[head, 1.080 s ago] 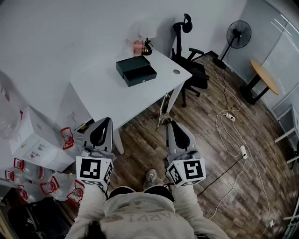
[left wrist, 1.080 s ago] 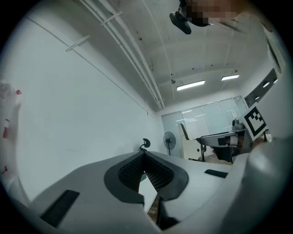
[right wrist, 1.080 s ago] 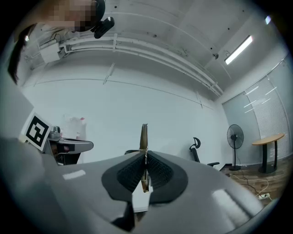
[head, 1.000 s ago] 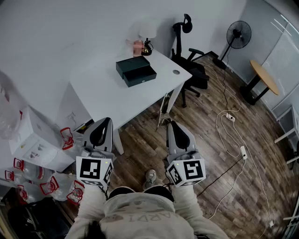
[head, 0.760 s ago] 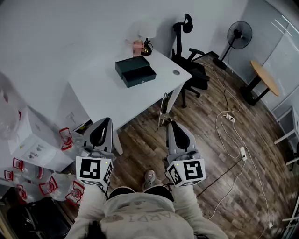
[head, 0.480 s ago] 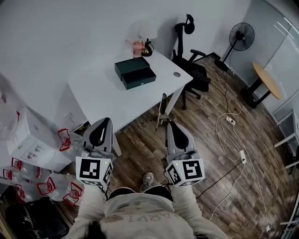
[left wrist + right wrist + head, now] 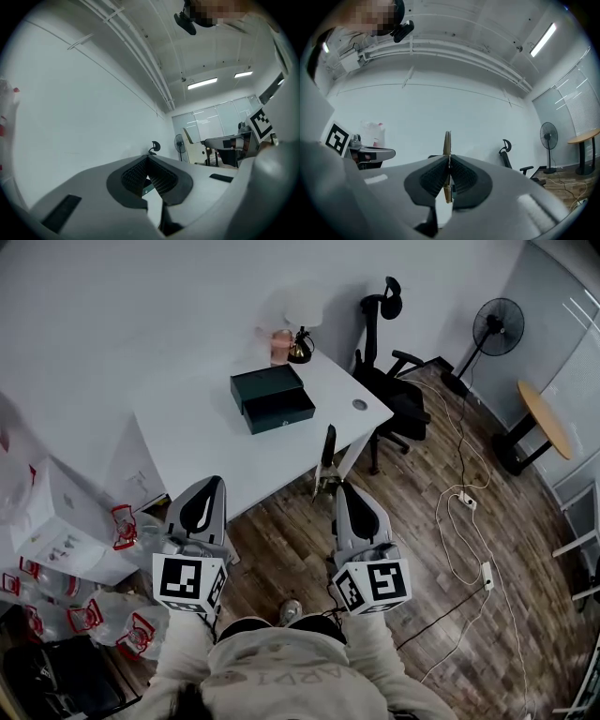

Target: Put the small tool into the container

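- Right gripper [image 7: 448,161] pressed together on the small tool [image 7: 447,140], a thin brass-coloured strip seen edge-on at the centre of the right gripper view.
- Long axis of the tool in line with the jaws, with one end pointing out past the fingertips and up the frame, and a shorter end showing below the pads.
- In the head view, pointing up the frame from the gripper toward the near edge of the white worktop [image 7: 216,442].
- Container [image 7: 272,399], a dark green box, on the worktop in the upper centre of the head view, up and left of the tool and well apart from it.
- Left gripper [image 7: 148,161] pressed together on nothing, at lower left, about as far from the container.
- Judged next: a forward reach by the right gripper, up the frame and slightly left; cannot tell whether the box is open.
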Action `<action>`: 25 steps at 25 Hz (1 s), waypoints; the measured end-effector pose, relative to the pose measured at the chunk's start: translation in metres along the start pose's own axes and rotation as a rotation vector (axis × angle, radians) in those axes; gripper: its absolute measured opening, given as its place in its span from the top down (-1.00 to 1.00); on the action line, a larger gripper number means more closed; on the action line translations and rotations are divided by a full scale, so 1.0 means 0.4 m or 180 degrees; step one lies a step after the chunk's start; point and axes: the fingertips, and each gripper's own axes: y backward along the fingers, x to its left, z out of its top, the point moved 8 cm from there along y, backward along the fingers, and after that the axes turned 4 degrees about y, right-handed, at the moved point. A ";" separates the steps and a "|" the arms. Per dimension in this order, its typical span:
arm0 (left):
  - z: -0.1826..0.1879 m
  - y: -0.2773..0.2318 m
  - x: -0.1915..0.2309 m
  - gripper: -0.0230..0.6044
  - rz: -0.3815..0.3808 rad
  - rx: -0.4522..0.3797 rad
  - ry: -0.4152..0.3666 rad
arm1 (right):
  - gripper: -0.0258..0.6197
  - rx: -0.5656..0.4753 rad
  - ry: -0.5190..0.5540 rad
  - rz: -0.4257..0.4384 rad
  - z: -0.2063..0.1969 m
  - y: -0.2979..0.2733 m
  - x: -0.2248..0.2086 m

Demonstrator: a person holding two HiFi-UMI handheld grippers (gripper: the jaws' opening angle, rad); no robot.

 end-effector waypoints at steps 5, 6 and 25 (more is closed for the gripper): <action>0.000 -0.068 -0.028 0.92 0.0068 -0.0023 -0.0012 | 0.86 -0.0020 -0.0007 0.0063 -0.005 -0.041 -0.071; 0.000 -0.081 -0.036 0.91 0.0080 -0.0028 -0.0012 | 0.86 -0.0021 -0.0015 0.0074 -0.006 -0.046 -0.085; -0.016 -0.252 -0.145 0.91 0.0096 0.0038 -0.0061 | 0.86 -0.0017 -0.0118 0.0213 -0.041 -0.111 -0.262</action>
